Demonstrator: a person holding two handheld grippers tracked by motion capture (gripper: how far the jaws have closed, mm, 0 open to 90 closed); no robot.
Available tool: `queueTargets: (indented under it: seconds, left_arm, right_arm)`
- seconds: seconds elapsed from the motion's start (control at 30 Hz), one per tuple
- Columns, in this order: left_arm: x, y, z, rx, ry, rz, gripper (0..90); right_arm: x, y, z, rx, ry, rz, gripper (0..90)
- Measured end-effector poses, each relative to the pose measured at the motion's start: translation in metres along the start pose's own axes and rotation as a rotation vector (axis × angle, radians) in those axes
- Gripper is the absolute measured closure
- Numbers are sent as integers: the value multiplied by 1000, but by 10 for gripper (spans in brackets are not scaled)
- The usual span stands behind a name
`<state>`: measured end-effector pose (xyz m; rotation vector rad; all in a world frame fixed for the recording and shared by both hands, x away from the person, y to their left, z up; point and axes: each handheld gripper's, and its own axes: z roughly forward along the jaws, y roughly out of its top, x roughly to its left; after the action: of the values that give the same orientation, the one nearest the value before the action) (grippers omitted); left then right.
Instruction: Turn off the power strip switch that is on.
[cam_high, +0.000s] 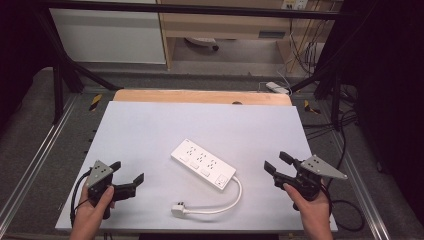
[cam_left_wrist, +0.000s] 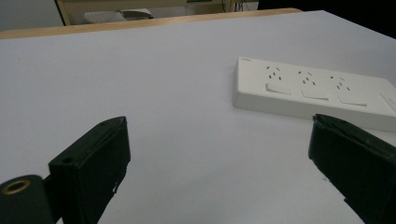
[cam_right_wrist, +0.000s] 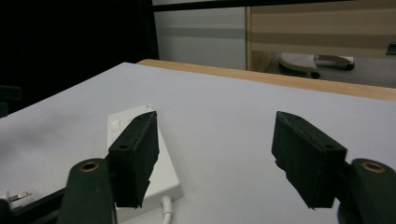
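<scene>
A: Biggest first: a flat white rectangular counter (cam_high: 150, 135) with a pale wooden strip along its far edge, standing inside a black metal frame.

B: Next in size?

A: A white plastic power strip (cam_high: 203, 164) with three socket groups and rocker switches, lying flat and slantwise near the middle of the counter, well apart from both hands. Seen also in the left gripper view (cam_left_wrist: 317, 91), beyond and right of the jaws, and in the right gripper view (cam_right_wrist: 140, 158), partly behind the left-hand jaw.

B: Anything attached?

A: A white round cord (cam_high: 227, 202) leaving the strip's near right end, curving toward the front edge and ending in a white plug (cam_high: 178, 210) flat on the counter, just in front of the strip.

B: And the tools?

A: Left hand-held gripper (cam_high: 127, 175), black with a grey three-cornered plate, held at the front left corner; jaws spread wide, nothing between them, bare counter showing through the gap (cam_left_wrist: 219, 182). Right hand-held gripper (cam_high: 277, 164), same build, held at the front right, pointing toward the strip; jaws parted with a clear gap, gripping nothing (cam_right_wrist: 215, 158).

B: Touching the strip?

A: Neither; both clear of it and of the cord.
</scene>
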<state>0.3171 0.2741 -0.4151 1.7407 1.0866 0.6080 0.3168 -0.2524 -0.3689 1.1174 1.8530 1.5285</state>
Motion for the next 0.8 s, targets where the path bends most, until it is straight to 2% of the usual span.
queueTargets:
  seconds: [0.23, 0.37, 0.47, 0.8]
  left_arm:
    - [0, 0, 0, 1, 0, 1, 56]
    - [0, 0, 0, 2, 0, 3, 56]
    - [0, 0, 0, 2, 1, 5, 56]
    - [-1, 0, 0, 7, 1, 11, 56]
  right_arm:
    - [12, 8, 8, 14, 25, -43, 466]
    - [20, 14, 17, 4, 29, -66, 549]
    - [22, 17, 21, -2, 36, -66, 578]
    - [36, 29, 38, 5, 83, -108, 683]
